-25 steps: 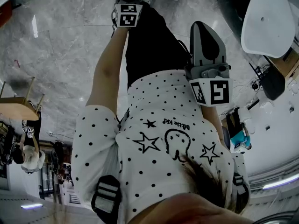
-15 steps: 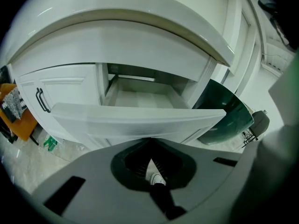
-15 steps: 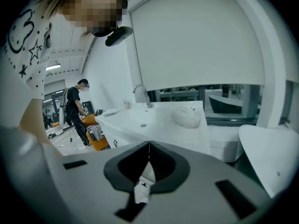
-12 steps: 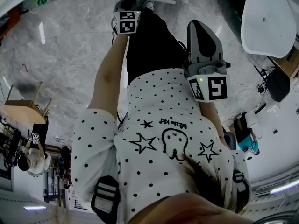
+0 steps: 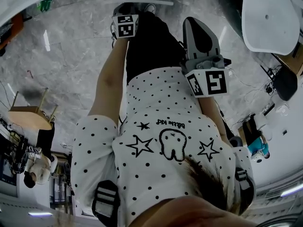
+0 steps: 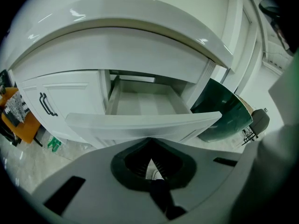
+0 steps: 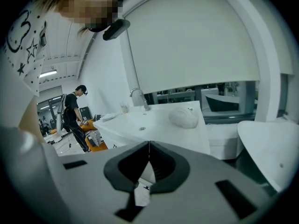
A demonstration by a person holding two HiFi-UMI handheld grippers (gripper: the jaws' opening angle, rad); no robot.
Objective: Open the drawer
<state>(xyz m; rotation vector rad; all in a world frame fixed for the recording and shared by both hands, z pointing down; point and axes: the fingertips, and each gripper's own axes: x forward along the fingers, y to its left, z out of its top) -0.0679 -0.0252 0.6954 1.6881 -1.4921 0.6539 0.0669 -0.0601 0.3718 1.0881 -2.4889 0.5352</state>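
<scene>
Only legible text was the small print [image 5: 173, 122] mid-chest on the white dotted shirt [image 5: 156, 174], just above the tooth-face drawing. One word read "kid"; the other was too small to make out. Left cube [image 5: 125, 26] and right cube [image 5: 208, 82] carried square coded patterns only, no letters or numbers.

L hand-held gripper [image 6: 149, 141] & R hand-held gripper [image 7: 149, 144]: jaws together, nothing btwn them
</scene>
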